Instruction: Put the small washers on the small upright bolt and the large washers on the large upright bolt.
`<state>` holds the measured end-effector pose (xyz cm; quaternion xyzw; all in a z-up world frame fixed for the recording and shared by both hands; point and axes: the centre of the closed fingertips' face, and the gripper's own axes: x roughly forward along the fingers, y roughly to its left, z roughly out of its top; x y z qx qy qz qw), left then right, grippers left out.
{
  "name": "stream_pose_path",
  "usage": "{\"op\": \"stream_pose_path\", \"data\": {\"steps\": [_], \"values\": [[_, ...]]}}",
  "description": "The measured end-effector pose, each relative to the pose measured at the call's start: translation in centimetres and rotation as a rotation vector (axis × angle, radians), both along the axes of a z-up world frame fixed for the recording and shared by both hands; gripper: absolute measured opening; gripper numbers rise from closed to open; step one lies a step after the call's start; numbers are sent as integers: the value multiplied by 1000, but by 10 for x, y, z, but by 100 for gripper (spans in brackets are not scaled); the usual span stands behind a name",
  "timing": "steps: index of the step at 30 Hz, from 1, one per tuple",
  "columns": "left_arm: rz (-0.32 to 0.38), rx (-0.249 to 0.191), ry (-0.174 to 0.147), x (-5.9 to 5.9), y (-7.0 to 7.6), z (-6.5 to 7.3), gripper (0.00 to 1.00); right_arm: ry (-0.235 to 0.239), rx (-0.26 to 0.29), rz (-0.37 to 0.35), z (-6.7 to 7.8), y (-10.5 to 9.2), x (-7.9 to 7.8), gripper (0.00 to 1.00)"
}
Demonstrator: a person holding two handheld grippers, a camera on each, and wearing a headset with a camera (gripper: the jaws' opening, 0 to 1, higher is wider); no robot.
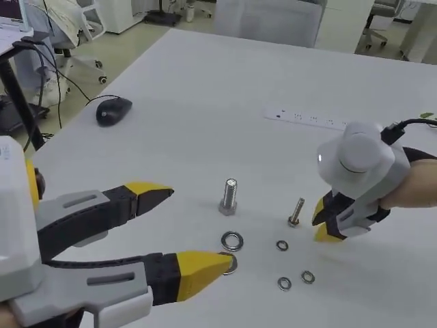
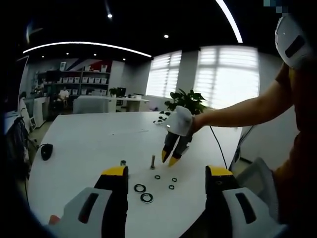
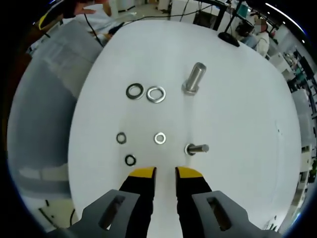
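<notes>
The left gripper (image 1: 199,225) is held wide open and empty above the white tabletop (image 1: 205,102), with its lower tip over one of the two large washers (image 1: 232,240). The right gripper (image 1: 321,224) is held with its jaws narrowly parted and nothing clasped, just beside the small bolt (image 1: 296,213). The large bolt (image 1: 230,197) is seen upright between the grippers. Three small washers (image 1: 282,245) are scattered flat near the bolts.

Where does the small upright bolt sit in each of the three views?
Head view: small upright bolt right of centre, beside the right claw.
Left gripper view: small upright bolt mid-frame, just left of that claw's tips.
Right gripper view: small upright bolt just above the right-hand jaw.
Shared landmark: the large upright bolt.
</notes>
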<state>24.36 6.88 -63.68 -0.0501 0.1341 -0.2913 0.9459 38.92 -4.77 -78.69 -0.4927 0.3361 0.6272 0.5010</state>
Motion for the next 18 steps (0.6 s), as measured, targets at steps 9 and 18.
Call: {"op": "stream_pose_path", "data": {"steps": [9, 18], "values": [[-13, 9, -18, -11, -4, 6, 62, 9, -2, 0, 1, -12, -21, 16], [-18, 18, -29, -19, -4, 11, 62, 26, -9, 13, -7, -15, -40, 17]]}}
